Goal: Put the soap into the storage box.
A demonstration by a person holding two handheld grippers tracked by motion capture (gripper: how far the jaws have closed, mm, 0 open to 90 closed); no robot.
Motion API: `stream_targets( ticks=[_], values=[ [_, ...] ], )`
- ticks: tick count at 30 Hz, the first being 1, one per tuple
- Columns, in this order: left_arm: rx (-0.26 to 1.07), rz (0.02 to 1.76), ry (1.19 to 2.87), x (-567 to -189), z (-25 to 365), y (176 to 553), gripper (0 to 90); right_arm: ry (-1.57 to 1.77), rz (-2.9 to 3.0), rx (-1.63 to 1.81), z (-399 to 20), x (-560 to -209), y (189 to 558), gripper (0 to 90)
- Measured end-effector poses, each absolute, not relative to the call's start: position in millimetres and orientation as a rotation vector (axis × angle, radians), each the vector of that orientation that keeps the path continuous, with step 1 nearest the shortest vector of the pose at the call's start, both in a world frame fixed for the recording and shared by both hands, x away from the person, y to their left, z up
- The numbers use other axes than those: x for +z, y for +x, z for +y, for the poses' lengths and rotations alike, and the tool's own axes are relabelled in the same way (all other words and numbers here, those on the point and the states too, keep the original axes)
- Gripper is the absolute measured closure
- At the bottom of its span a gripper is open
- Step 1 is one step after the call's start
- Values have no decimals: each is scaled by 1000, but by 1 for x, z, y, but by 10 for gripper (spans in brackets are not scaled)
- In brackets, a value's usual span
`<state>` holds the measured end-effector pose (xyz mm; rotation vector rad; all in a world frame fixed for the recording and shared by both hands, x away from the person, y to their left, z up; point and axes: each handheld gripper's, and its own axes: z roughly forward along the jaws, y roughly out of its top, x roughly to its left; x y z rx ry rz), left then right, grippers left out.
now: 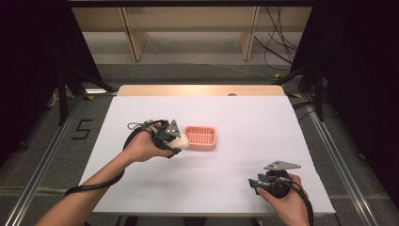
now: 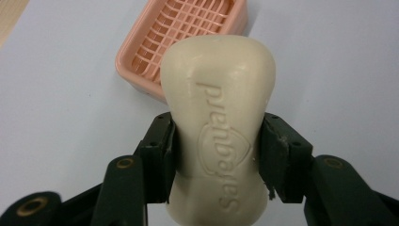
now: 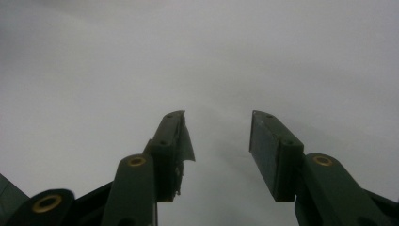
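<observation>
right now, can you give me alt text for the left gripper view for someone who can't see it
A cream bar of soap with embossed lettering is clamped between the two black jaws of the left gripper, held above a white table. Just beyond it sits a pink soap dish with a grid insert.

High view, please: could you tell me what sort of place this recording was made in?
Probably a lab recording station, not a home: a white-covered table stands between black curtains, with loose cables on the floor behind and metal frame rails alongside.
</observation>
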<state>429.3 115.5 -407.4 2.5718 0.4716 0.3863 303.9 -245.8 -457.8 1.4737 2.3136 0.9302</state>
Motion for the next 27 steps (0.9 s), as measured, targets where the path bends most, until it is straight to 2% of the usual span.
stream_targets(
  ticks=[27],
  values=[
    [406,406,2631,-407,95,443,495,1444,2305,930,-247,-459,306,560]
  ],
)
